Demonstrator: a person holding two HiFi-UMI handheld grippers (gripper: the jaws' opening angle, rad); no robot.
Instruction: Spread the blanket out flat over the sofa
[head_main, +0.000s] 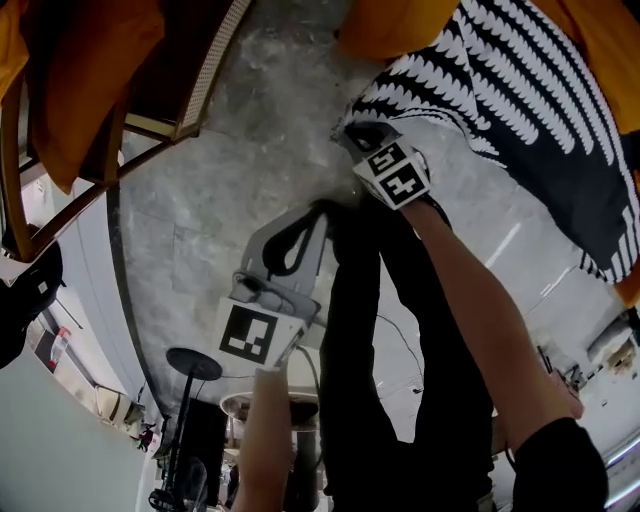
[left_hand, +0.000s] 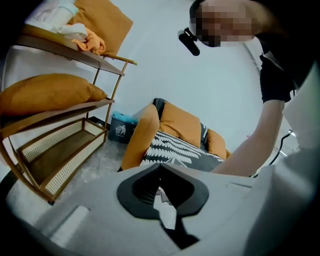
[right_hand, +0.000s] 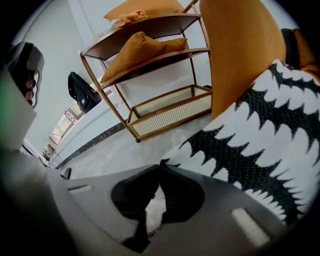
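Note:
The black-and-white leaf-patterned blanket (head_main: 520, 110) lies draped over the orange sofa (head_main: 400, 25) at the upper right of the head view. Its near corner hangs toward the floor. My right gripper (head_main: 348, 132) sits at that corner with its jaws shut, and in the right gripper view the corner of the blanket (right_hand: 260, 145) runs right into the closed tips (right_hand: 161, 165). My left gripper (head_main: 322, 208) hangs lower and to the left, away from the cloth. Its jaws (left_hand: 160, 166) meet at the tips with nothing between them. It faces the sofa (left_hand: 180, 122) and the blanket (left_hand: 172, 149).
A wooden rack with rattan trays (head_main: 170, 100) stands left of the sofa and carries orange cushions (left_hand: 45, 92). A dark bin (left_hand: 120, 127) sits between the rack and the sofa. Grey concrete floor (head_main: 260, 130) lies below both grippers. A black round-based stand (head_main: 193, 365) is near my legs.

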